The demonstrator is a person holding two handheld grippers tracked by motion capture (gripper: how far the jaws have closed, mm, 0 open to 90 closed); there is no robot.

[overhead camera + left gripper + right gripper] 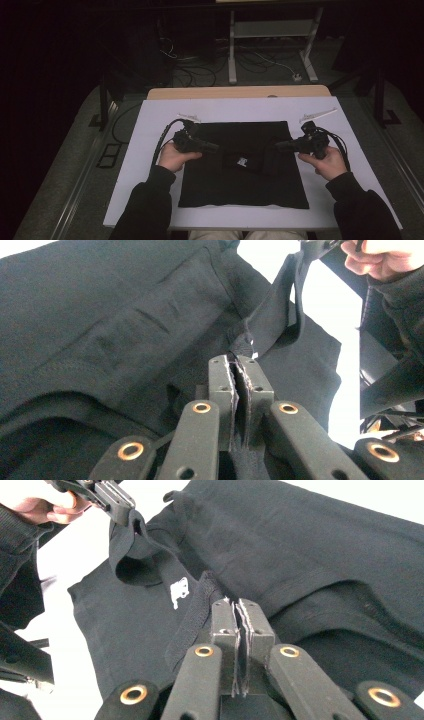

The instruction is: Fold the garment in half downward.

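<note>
A black garment (pixel 245 185) lies spread on the white-covered table (pixel 150 165), with a small white label (pixel 241 161) near its middle. My left gripper (pixel 214 147) is shut on a fold of the garment's cloth on the left side. In the left gripper view the jaws (pixel 241 360) pinch a ribbed black edge (pixel 245 342). My right gripper (pixel 278 146) is shut on the cloth on the right side. In the right gripper view its jaws (pixel 234 602) clamp a ribbed band (pixel 197 610), and the label (pixel 178 592) lies beyond. The pinched cloth is lifted slightly off the table.
White strips (pixel 318 115) lie on the table beyond the garment at both far corners. A wooden table edge (pixel 240 92) runs along the back. Cables and a white frame (pixel 232 50) are on the dark floor behind. Bare white cover borders the garment.
</note>
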